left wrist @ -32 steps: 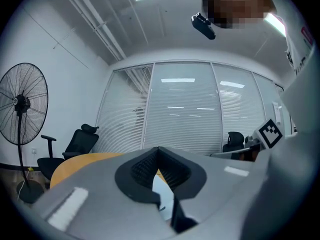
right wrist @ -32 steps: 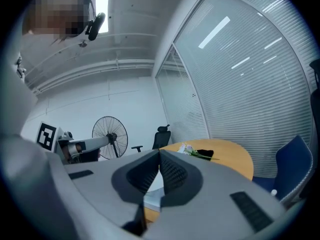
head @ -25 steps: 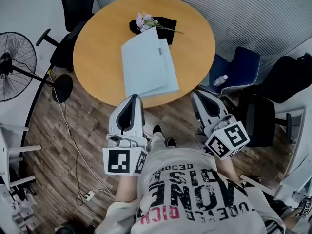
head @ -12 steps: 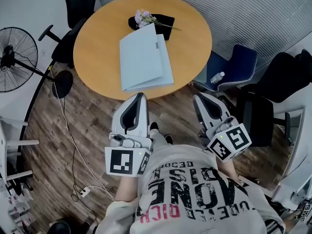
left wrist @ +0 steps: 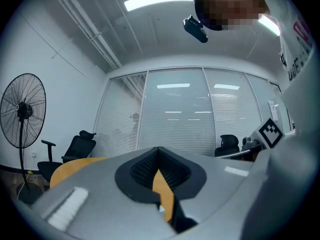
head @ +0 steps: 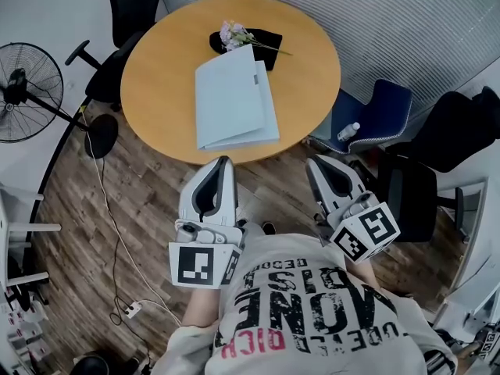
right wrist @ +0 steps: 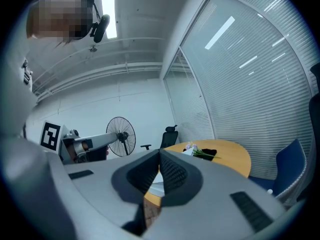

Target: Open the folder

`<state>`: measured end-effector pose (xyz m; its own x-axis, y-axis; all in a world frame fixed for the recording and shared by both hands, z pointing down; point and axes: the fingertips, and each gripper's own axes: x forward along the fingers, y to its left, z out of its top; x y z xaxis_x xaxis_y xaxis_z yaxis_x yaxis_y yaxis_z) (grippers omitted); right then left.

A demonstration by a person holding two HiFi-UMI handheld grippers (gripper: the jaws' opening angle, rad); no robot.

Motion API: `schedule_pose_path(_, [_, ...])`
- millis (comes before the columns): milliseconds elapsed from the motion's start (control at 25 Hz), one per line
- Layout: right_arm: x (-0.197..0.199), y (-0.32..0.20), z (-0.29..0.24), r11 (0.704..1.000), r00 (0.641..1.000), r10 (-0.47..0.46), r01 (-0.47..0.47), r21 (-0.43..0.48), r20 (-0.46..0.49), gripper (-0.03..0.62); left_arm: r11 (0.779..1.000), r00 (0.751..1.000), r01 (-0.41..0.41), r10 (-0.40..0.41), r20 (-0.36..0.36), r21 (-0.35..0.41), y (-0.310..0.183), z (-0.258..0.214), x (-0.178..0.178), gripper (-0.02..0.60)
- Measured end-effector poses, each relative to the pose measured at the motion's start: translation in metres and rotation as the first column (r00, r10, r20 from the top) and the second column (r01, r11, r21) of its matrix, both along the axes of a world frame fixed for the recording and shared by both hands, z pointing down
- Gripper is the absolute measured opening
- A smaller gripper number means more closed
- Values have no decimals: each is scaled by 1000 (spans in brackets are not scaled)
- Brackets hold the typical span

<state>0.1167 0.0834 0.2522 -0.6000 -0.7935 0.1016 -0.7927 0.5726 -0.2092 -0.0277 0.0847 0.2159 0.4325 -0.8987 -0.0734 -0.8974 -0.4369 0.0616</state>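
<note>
A pale blue folder lies closed and flat on the round wooden table, near its front edge. My left gripper and right gripper are held side by side just short of that edge, pointing level at the table. Both have their jaws shut with nothing between them. In the left gripper view, the left gripper shows a strip of the table past its tips. In the right gripper view, beyond the right gripper, are the table and a corner of the folder.
A sprig of flowers on a black object lies behind the folder. A standing fan is at the left and a black office chair is behind the table. At the right are a blue chair holding a bottle and a black chair.
Both grippers have drawn back a little from the table's front edge. The folder lies where it was, still closed.
</note>
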Motion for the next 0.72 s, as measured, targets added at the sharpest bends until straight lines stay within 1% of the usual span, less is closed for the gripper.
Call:
schedule_pose_path(200, [-14, 2, 2, 1000, 1000, 2, -2, -1, -6, 12, 1000, 1000, 8, -8, 3, -7, 1, 6, -12, 11])
schedule_pose_path(320, [-23, 3, 7, 1000, 1000, 17, -17, -3, -15, 12, 1000, 999, -2, 3, 33, -18, 0, 15, -17, 11])
schedule_pose_path(520, [-41, 6, 13, 999, 999, 48, -48, -13, -17, 12, 997, 994, -19, 27, 108, -74, 3, 30, -28, 11])
schedule_pose_path(600, [-47, 7, 14, 998, 998, 61, -62, -19, -18, 12, 995, 992, -41, 51, 117, -91, 4, 35, -32, 11])
schedule_pose_path(720, [-55, 7, 16, 997, 997, 73, -74, -20, -28, 12, 991, 991, -61, 74, 111, -115, 4, 42, -35, 11])
